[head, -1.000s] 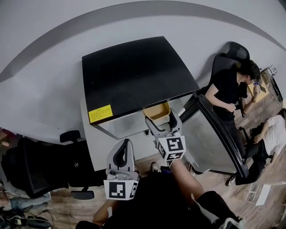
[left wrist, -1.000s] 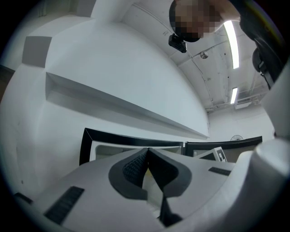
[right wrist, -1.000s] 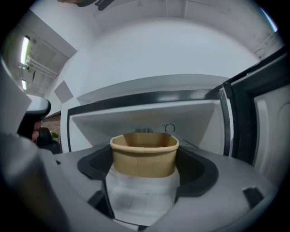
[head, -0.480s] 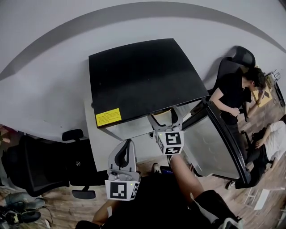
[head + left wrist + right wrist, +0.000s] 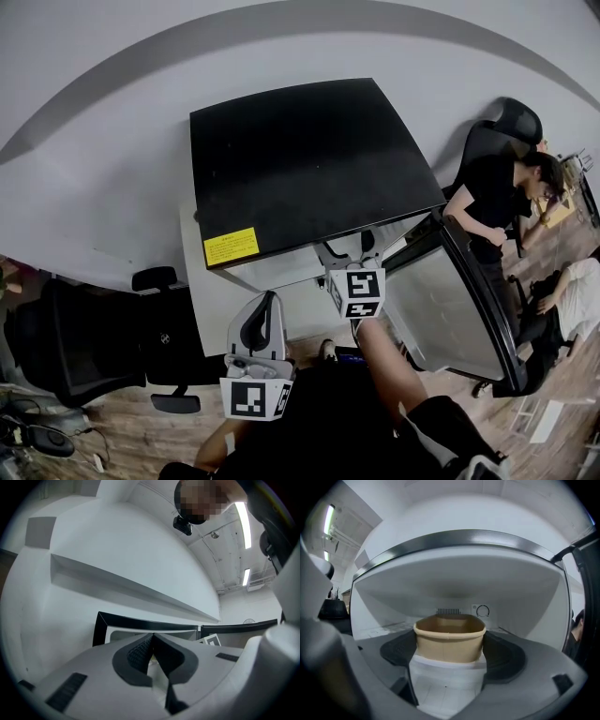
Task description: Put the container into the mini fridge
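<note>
The black-topped mini fridge (image 5: 309, 159) stands against the white wall with its door (image 5: 450, 305) swung open to the right. My right gripper (image 5: 349, 251) reaches into the opening, its tips hidden under the fridge top. In the right gripper view it (image 5: 450, 645) is shut on a tan paper container (image 5: 450, 631), upright and inside the white fridge interior (image 5: 454, 581). My left gripper (image 5: 259, 323) hangs back in front of the fridge, lower left. In its own view the left gripper (image 5: 151, 645) is shut with nothing between the jaws.
A thermostat dial (image 5: 483, 611) and a vent sit on the fridge's back wall. A black office chair (image 5: 84, 347) stands at the left. At the right, a person in black (image 5: 492, 202) sits on another chair, and a second person (image 5: 572, 291) sits beyond the door.
My right gripper has pushed forward with the container, which has gone from visible at the fridge's mouth to hidden under its top. The left gripper has stayed put.
</note>
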The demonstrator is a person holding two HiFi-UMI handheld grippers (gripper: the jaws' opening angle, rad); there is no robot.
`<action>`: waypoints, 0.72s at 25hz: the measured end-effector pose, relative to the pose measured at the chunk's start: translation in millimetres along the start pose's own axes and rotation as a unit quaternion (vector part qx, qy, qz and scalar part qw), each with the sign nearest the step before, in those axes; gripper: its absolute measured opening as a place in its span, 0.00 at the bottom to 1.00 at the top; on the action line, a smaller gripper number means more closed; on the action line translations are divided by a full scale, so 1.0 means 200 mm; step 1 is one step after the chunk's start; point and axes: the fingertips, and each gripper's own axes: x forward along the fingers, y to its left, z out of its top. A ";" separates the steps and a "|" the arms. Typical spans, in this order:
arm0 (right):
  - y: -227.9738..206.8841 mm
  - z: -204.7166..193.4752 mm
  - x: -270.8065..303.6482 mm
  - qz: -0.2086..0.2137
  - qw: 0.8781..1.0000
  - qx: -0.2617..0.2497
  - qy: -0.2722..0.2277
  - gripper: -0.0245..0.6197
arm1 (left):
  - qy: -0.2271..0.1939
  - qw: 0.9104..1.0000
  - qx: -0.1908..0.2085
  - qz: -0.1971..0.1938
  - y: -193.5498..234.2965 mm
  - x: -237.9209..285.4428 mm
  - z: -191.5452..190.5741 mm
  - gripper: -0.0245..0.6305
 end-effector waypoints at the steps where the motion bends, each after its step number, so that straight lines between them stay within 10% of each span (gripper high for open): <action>1: 0.00 0.00 0.00 0.000 1.000 0.000 0.000 0.73 | 0.000 1.000 0.000 0.001 0.00 0.00 0.00 0.05; 18: 0.02 0.00 -0.19 0.033 0.999 0.037 0.005 0.73 | -0.008 1.000 -0.003 -0.004 -0.03 -0.04 0.02 0.05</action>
